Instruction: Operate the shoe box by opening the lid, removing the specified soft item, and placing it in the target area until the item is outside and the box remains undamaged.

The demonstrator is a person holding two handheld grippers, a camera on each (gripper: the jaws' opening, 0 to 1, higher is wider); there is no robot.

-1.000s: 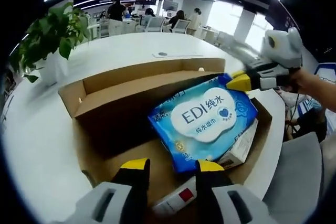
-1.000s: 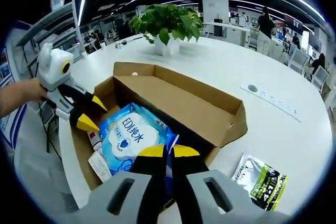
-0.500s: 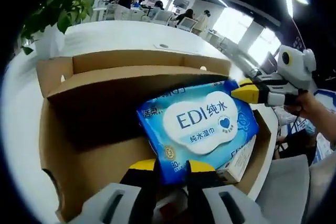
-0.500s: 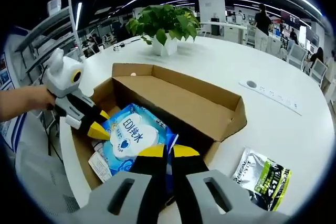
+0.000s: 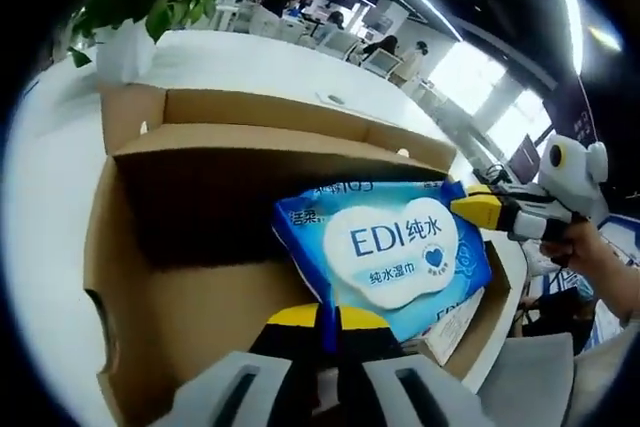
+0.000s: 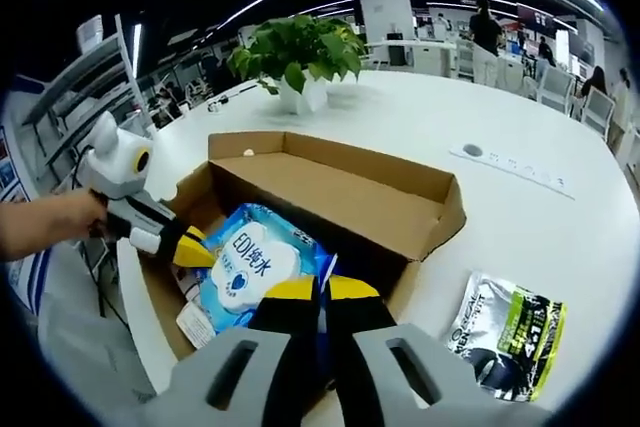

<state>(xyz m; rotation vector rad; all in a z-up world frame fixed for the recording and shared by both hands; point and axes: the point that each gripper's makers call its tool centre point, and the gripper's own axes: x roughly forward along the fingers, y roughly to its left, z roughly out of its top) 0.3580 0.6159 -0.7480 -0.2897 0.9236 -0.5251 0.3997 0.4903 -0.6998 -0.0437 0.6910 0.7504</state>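
A blue wet-wipes pack (image 5: 395, 247) with a white label lies tilted inside the open cardboard shoe box (image 5: 120, 237), its lid flap folded back. My left gripper (image 5: 328, 317) is shut on the pack's near edge. From the right, my right gripper (image 5: 477, 209) pinches the opposite corner. In the right gripper view the same pack (image 6: 250, 262) sits in the box (image 6: 340, 182). There my right gripper (image 6: 320, 290) is shut on its edge, and the left gripper (image 6: 190, 247), held by a hand, grips the far end.
A white carton (image 5: 450, 319) lies under the pack in the box. On the round white table (image 6: 520, 237) a green and black pouch (image 6: 505, 332) lies beside the box. A potted plant (image 6: 295, 57) stands behind it, with a socket strip (image 6: 510, 164) nearby. People sit in the background.
My left gripper moved in from open and shut on the pack's near edge. The right gripper kept its hold on the other end.
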